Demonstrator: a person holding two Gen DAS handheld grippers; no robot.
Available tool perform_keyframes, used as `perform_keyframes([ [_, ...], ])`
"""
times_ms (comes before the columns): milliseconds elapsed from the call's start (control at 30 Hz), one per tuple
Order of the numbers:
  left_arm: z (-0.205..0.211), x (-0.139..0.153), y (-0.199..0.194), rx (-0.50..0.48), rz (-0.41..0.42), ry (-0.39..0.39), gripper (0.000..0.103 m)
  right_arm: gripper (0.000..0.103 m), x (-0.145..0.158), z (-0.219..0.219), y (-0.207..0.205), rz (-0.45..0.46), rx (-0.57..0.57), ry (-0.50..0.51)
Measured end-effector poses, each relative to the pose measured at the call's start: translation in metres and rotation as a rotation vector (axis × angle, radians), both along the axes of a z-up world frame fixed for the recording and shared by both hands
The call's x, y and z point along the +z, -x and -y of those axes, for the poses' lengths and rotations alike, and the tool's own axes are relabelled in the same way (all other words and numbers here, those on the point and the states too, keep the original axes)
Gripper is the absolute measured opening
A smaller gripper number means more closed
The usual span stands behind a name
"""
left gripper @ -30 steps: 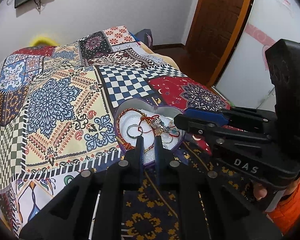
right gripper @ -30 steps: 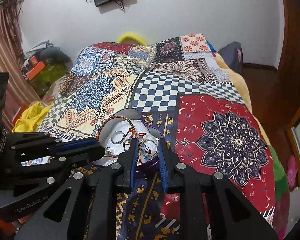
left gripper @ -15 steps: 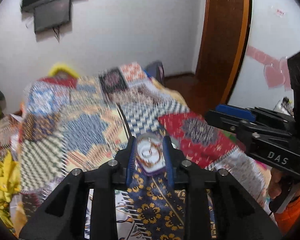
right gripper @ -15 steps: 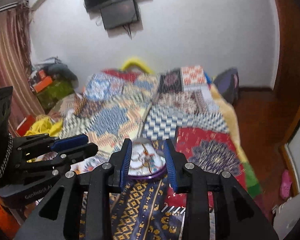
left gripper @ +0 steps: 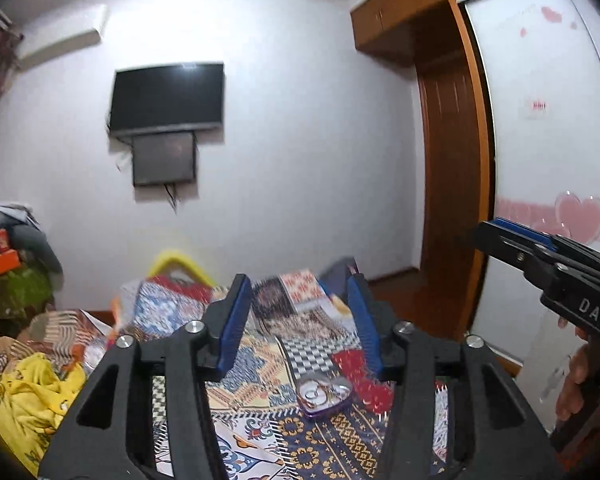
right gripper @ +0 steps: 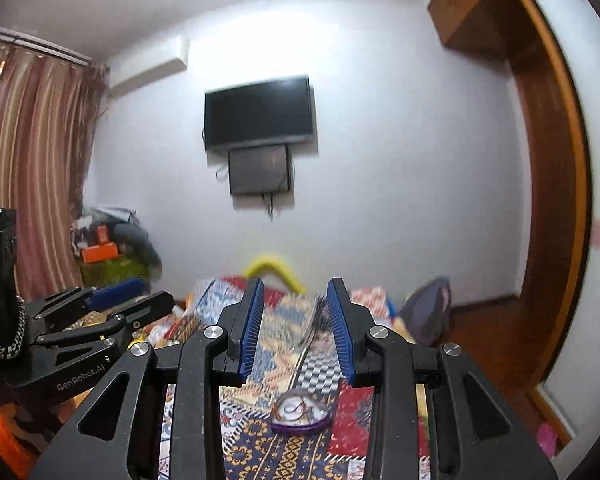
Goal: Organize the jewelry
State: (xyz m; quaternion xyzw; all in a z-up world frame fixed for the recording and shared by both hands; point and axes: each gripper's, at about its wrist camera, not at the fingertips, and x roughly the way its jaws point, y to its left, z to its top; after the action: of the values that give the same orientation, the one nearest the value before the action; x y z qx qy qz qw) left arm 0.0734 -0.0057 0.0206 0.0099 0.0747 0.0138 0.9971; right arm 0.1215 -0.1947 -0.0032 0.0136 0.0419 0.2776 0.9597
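Box (left gripper: 325,395) lies below both grippers' spread fingers (left gripper: 231,325).

A bed (left gripper: 260,364) covered by a patchwork quilt (right gripper: 284,452) of checks, florals and red panels runs toward the far wall. Near its front edge a heart-shaped purple tin (left gripper: 325,394) lies on the quilt, holding what look like rings and a red cord.

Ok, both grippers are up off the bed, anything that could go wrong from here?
The heart-shaped tray sits uncovered on the soft patterned bedspread, so a nudge could tip it and spill the jewelry. Loose pieces would be hard to spot on that busy print. The left gripper and right gripper are close together; re-approaching could knock them.
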Motion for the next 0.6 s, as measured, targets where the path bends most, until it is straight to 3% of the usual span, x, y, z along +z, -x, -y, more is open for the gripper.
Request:
perform_keyframes([
  [67, 0.000, 0.003, 0.013, 0.021, 0.024, 0.003, 0.055, 0.035, 0.001, -0.001, 0.010, 0.028, -0.011, 0.001],
  [233, -0.009, 0.002, 0.025, 0.071, 0.047, 0.038, 0.091, 0.065, 0.000, -0.006, 0.023, 0.052, -0.082, -0.003],
  [467, -0.013, 0.000, 0.040, 0.070, 0.035, 0.055, 0.095, 0.102, -0.001, -0.006, 0.030, 0.060, -0.151, 0.001],
  [600, -0.012, 0.000, 0.043, 0.070, 0.032, 0.056, 0.096, 0.103, -0.003, -0.007, 0.032, 0.056, -0.159, 0.007],
])
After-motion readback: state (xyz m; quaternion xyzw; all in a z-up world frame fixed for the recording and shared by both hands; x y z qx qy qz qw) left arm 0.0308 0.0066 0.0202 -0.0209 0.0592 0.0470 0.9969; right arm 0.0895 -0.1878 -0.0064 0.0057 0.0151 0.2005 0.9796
